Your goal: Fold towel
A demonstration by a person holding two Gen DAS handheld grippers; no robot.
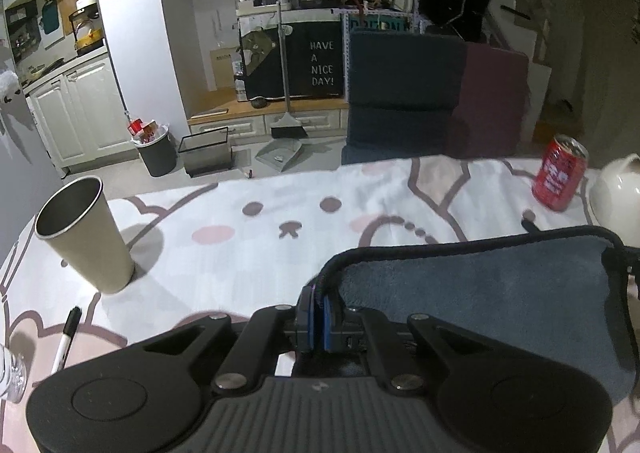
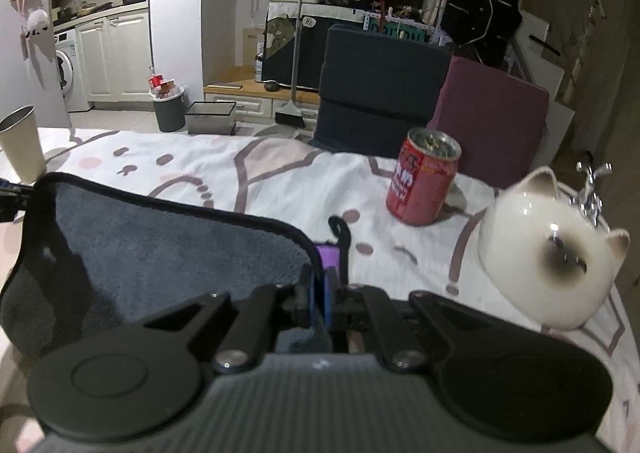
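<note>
Both grippers have the grey towel (image 1: 472, 285) by its dark-piped edge, one at each end, and are holding it up off the cartoon-print tablecloth (image 1: 240, 245) so the cloth sags between them. The left gripper (image 1: 319, 307) has its blue pads pinched tight on the left corner; the right gripper (image 2: 323, 293) is clamped the same way on the right corner, where a small hanging loop (image 2: 340, 229) sticks up. To my eye this is the carrying-over part of a fold: the lifted edge needs to travel forward and come down flat on the opposite edge, both ends kept level. There is clutter to mind, though. A red drink can (image 2: 424, 181) and a cat-faced ceramic pot (image 2: 548, 253) stand near the right side, and a metal tumbler (image 1: 84, 233) and a marker pen (image 1: 66, 337) on the left.
</note>
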